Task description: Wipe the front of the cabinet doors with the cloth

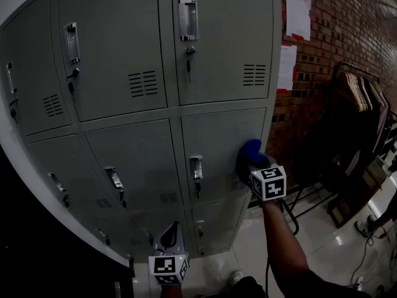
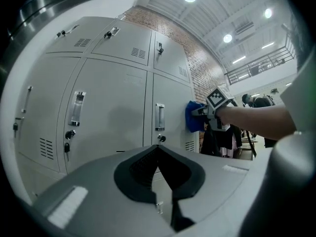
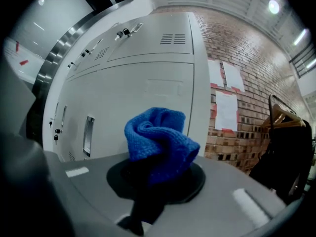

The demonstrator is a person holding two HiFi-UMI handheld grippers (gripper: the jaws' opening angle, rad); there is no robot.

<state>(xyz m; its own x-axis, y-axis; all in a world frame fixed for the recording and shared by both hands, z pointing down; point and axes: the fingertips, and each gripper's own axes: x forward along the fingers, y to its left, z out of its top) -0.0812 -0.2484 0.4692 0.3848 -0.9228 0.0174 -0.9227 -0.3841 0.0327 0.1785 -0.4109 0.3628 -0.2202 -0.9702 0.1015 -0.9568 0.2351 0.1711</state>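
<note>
The right tongs are clamped on a bunched blue cloth, which bulges out past their tips. In the head view the cloth sits against the grey cabinet at its right edge. It is on the right-hand door of the middle row, to the right of that door's handle and, as far as can be seen, touching the metal. The left tongs are drawn narrow with nothing between them. They hang low before the cabinet's bottom row and well apart from the cloth, so they appear to take no part in the wiping. By my reading the job is under way on this one door. The painted fronts look evenly dull, with no damp streak or cleaner patch to set a finished door apart from an untouched one, so how many are already done cannot be told. To judge by where the cloth lies, the rest of that door, the bottom row beneath it, the upper row and the columns toward the cabinet's left side may all remain to be covered.
</note>
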